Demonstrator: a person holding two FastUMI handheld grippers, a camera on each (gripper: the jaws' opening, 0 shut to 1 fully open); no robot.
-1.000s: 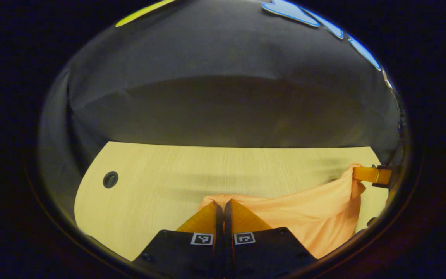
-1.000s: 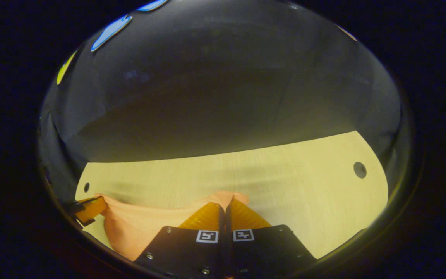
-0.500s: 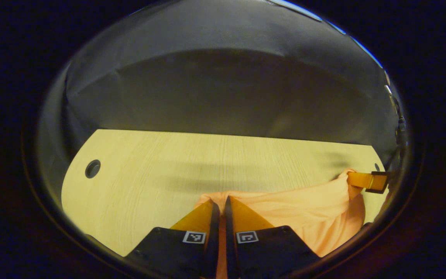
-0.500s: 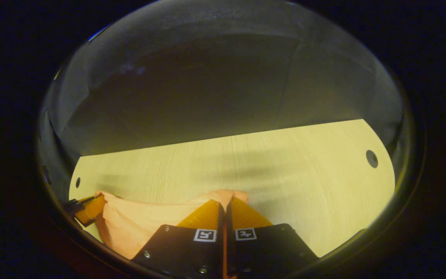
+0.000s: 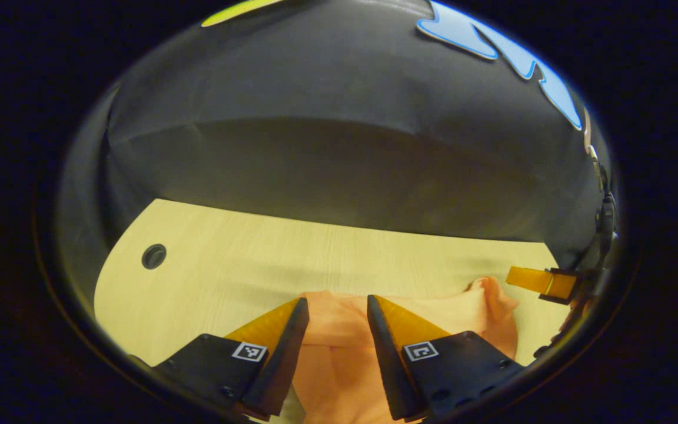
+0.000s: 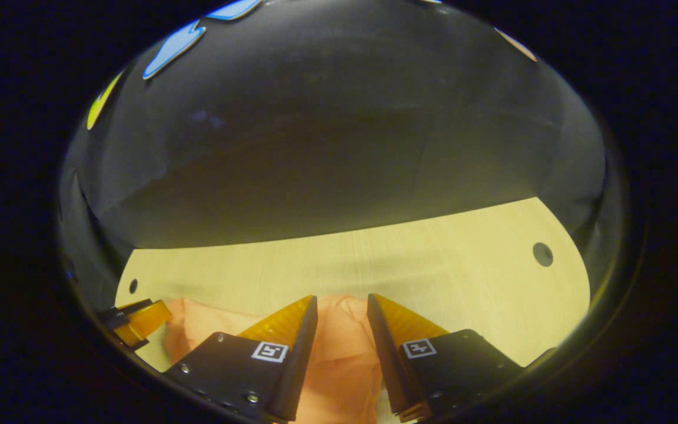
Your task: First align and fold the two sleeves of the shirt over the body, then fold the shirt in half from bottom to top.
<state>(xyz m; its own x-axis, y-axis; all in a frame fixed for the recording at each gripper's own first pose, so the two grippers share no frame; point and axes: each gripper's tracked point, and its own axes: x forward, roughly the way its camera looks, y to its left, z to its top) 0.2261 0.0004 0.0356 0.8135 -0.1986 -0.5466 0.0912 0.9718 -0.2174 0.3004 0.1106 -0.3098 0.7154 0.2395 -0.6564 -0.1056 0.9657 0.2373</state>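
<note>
An orange shirt (image 5: 339,347) lies on the pale wooden table (image 5: 227,271), its top edge a little rumpled. My left gripper (image 5: 336,300) stands open over the shirt's left part, cloth lying loose between its fingers. At the right edge of the left gripper view the right gripper (image 5: 536,281) hangs just beside the shirt's far corner. In the right gripper view the shirt (image 6: 339,353) lies under my open right gripper (image 6: 341,297), and the left gripper (image 6: 139,321) shows at the far left, next to the cloth.
The table (image 6: 462,265) runs back to the black cloth wall (image 5: 339,165). A round cable hole (image 5: 153,257) sits near the table's left end and another cable hole (image 6: 542,254) near its right end. Bare wood lies beyond the shirt.
Both grippers were shut on the shirt's raised edge and have opened. The cloth has dropped onto the table and lies loose.
</note>
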